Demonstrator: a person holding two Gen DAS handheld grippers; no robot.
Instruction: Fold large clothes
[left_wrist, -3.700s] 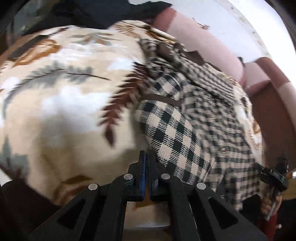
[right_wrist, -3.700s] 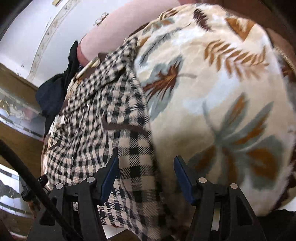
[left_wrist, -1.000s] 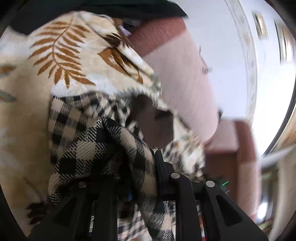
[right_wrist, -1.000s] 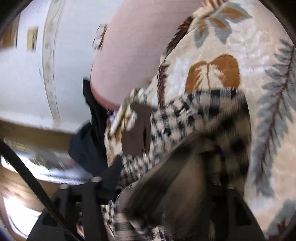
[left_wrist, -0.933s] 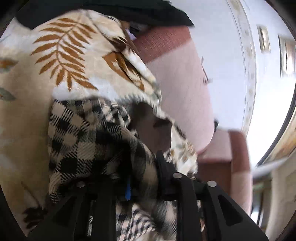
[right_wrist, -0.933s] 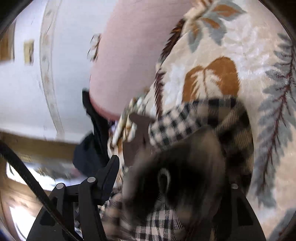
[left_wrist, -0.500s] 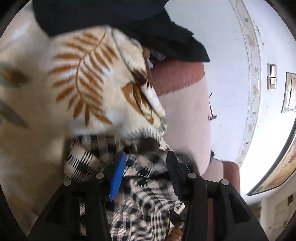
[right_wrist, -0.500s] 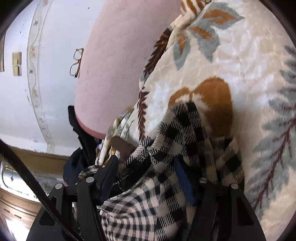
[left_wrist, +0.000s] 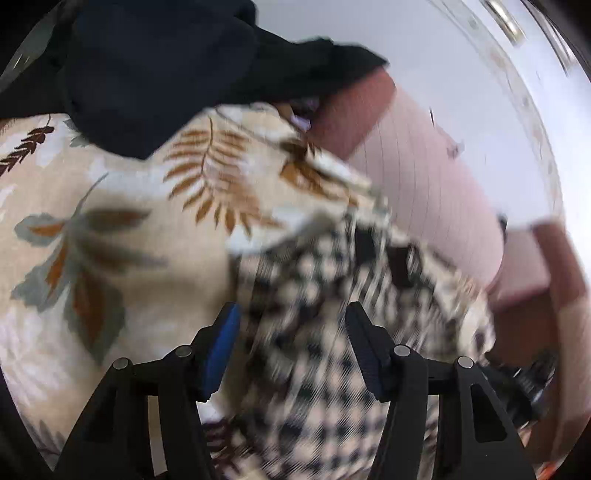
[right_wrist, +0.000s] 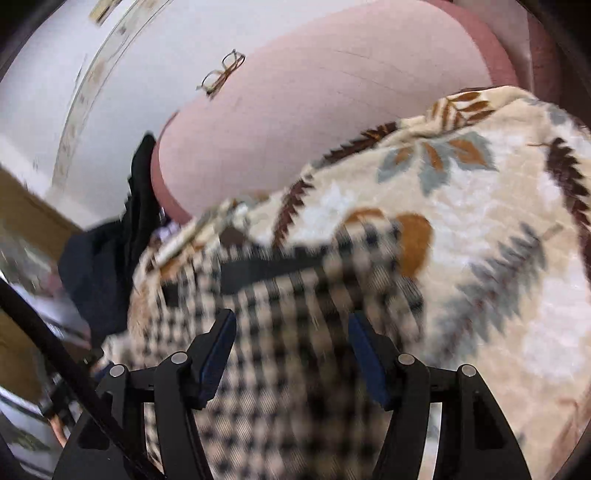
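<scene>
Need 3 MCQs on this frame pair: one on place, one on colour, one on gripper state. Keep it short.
1. Where do the glasses lie?
A. on top of the pink sofa back
B. on the leaf-print blanket
C. on the checked garment

2. What colour is the cloth piled at the far end of the blanket in the left wrist view?
A. red
B. dark navy, nearly black
C. yellow

3. How do the jaws of the left gripper and right gripper stand?
A. both shut on cloth
B. only the left open
C. both open, holding nothing

Answers:
1 A: the glasses rest on the upper edge of the pink sofa back, against the white wall.
2 B: the dark cloth lies over the blanket's far edge.
3 C: each pair of jaws is spread wide, with the checked garment lying flat beyond it.
</scene>
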